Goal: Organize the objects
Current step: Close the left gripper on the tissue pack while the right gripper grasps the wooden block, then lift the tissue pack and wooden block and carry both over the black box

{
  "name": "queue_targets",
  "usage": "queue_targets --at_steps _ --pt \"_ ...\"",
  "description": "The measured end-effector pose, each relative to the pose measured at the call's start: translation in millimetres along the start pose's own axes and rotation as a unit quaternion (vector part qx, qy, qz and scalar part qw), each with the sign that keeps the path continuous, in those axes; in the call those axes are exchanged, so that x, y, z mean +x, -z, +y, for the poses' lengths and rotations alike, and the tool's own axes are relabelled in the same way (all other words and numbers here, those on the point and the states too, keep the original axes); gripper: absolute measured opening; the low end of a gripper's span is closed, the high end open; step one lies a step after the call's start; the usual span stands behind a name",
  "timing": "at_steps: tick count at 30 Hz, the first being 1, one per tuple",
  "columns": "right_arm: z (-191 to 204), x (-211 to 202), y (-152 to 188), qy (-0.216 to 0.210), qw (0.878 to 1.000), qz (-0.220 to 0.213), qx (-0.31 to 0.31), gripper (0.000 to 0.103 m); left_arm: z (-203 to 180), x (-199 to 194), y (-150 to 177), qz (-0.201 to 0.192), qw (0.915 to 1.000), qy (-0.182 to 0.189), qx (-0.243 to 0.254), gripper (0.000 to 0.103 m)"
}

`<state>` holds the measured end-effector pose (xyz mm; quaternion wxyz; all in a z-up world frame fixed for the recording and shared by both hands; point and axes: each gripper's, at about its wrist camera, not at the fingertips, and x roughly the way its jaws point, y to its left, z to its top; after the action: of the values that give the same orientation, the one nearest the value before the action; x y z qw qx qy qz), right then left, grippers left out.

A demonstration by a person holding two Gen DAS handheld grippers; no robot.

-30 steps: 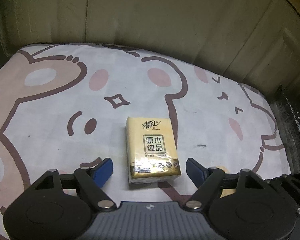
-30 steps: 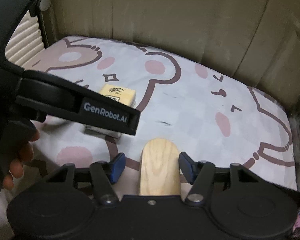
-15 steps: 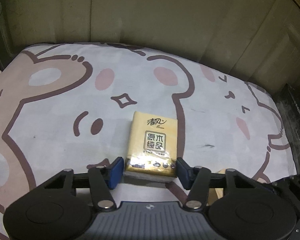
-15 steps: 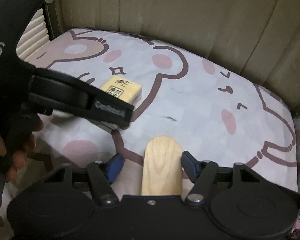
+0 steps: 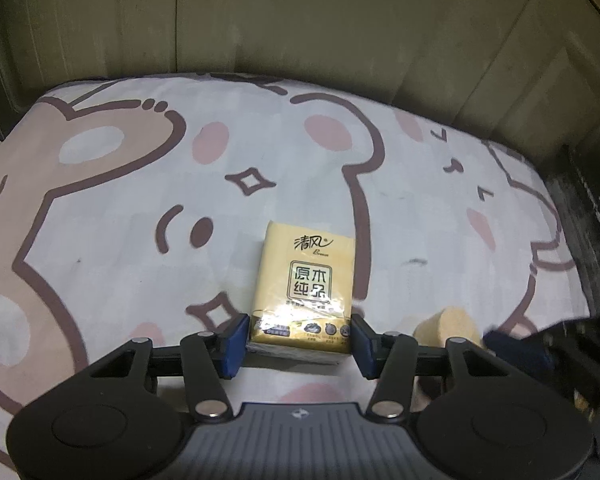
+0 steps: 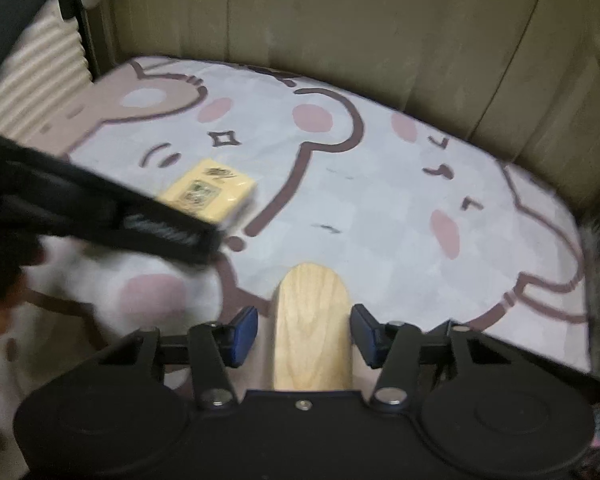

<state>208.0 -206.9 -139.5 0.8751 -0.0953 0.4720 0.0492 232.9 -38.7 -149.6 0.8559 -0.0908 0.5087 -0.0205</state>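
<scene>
A yellow tissue pack (image 5: 308,276) lies on the cartoon-bear sheet (image 5: 140,264). My left gripper (image 5: 299,336) has its blue pads against both sides of the pack's near end, and its jaws are closing on it. In the right wrist view the pack (image 6: 208,192) shows partly behind the left gripper's black body (image 6: 140,224). A pale wooden piece with a rounded end (image 6: 310,320) lies between the jaws of my right gripper (image 6: 304,332). Those jaws are closing, with a gap still on the left side. The wooden piece's tip (image 5: 446,326) also shows right of the pack.
A beige padded wall (image 5: 300,40) runs behind the sheet. A ribbed cream object (image 6: 40,72) stands at the far left. A dark strip (image 5: 588,240) borders the sheet on the right. A person's hand (image 6: 4,280), blurred, holds the left gripper.
The left jaws went from wide apart to pressing the tissue pack's sides. The right jaws narrowed around the wooden piece. The right wrist view is now blurred.
</scene>
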Motion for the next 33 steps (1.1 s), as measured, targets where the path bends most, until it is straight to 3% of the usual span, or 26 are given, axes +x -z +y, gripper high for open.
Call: queue_targets --at_steps 4,12,23,33 --pt "12 8 2 0.034 0.998 0.008 -0.042 0.054 8 -6 4 0.012 0.9999 -0.009 0.003 0.053" --pt "13 -2 3 0.001 0.999 0.026 -0.034 0.047 25 -17 15 0.027 0.9992 -0.028 0.001 0.053" --pt "7 -12 6 -0.041 0.993 0.075 0.078 0.047 38 -30 30 0.057 0.9974 -0.039 0.020 0.053" --pt "6 -4 12 -0.050 0.990 0.089 0.094 0.045 34 -23 30 0.050 0.9967 -0.053 0.034 0.057"
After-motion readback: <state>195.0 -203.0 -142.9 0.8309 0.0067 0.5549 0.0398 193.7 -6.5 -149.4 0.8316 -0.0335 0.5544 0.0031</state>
